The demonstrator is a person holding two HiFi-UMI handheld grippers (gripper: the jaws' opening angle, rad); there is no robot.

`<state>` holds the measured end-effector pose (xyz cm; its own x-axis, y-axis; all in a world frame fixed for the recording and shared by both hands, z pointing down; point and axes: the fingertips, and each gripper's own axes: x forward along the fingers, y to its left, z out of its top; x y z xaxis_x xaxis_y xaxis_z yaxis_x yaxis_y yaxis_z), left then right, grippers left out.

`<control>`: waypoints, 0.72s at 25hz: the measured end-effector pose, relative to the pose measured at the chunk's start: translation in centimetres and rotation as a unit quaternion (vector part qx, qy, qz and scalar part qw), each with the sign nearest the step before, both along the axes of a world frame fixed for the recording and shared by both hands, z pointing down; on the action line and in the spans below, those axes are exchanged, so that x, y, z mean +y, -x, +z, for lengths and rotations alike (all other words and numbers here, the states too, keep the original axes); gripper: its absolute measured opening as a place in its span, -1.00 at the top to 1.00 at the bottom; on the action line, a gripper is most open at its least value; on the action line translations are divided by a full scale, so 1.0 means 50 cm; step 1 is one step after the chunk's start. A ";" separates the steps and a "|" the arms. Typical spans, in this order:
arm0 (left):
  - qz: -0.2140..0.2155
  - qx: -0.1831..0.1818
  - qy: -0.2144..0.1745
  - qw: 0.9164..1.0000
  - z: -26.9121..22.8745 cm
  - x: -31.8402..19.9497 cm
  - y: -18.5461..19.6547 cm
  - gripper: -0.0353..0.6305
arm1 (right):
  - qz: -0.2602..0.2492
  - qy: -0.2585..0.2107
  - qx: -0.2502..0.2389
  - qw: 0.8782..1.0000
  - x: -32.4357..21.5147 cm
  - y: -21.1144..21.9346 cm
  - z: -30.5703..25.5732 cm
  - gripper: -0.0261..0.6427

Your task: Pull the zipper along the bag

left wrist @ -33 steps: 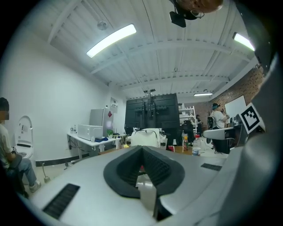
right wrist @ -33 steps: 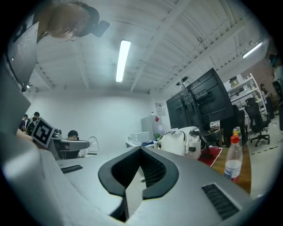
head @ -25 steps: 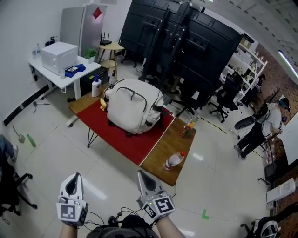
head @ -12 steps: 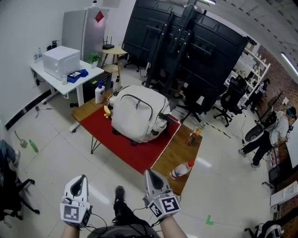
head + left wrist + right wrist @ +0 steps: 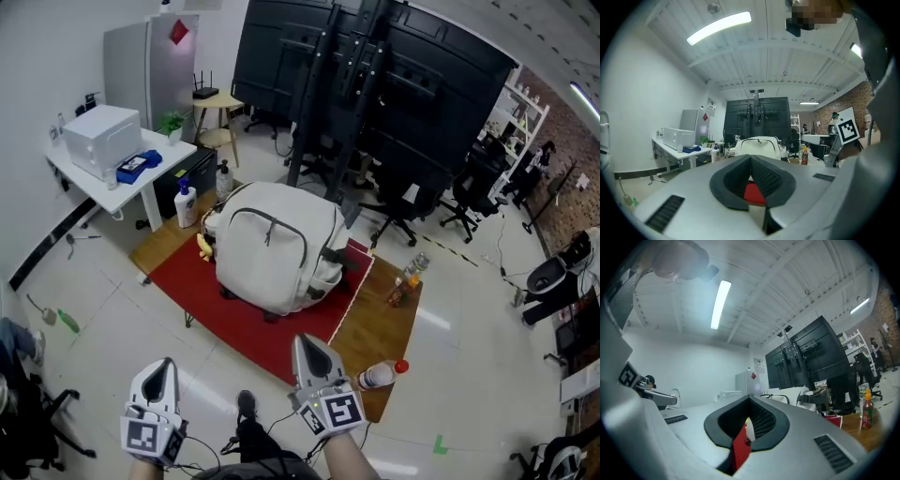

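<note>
A white backpack (image 5: 278,247) with a dark zipper line and top handle stands on a red mat (image 5: 246,308) laid over a low wooden table (image 5: 384,323). It also shows far off as the white backpack (image 5: 759,145) in the left gripper view and the white backpack (image 5: 792,395) in the right gripper view. Both grippers hang low at the bottom of the head view, well short of the table. My left gripper (image 5: 160,372) is shut and holds nothing. My right gripper (image 5: 308,351) is shut and holds nothing as well.
A bottle with a red cap (image 5: 382,375) lies at the table's near right end, a sauce bottle (image 5: 405,285) stands further back. A white desk (image 5: 112,180) with a printer is at left, a dark rack (image 5: 366,84) and office chairs stand behind. White floor tiles surround the table.
The view has come closer to the table and the backpack now sits larger and lower. Both grippers keep their places at the bottom edge, still shut.
</note>
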<state>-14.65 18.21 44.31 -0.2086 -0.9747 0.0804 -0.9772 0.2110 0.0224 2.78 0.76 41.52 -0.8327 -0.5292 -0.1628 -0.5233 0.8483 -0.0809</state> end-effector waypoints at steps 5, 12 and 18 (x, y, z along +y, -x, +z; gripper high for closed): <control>0.018 0.010 0.007 1.000 0.002 -0.194 0.068 0.80 | 0.018 -0.005 0.003 1.000 -0.182 0.074 0.007 0.88; 0.063 0.007 0.010 0.998 0.002 -0.420 0.129 0.80 | 0.055 0.008 0.018 0.998 -0.383 0.137 0.026 0.88; 0.097 0.004 0.009 0.995 -0.005 -0.564 0.141 0.79 | 0.078 -0.007 0.054 0.995 -0.486 0.173 0.039 0.88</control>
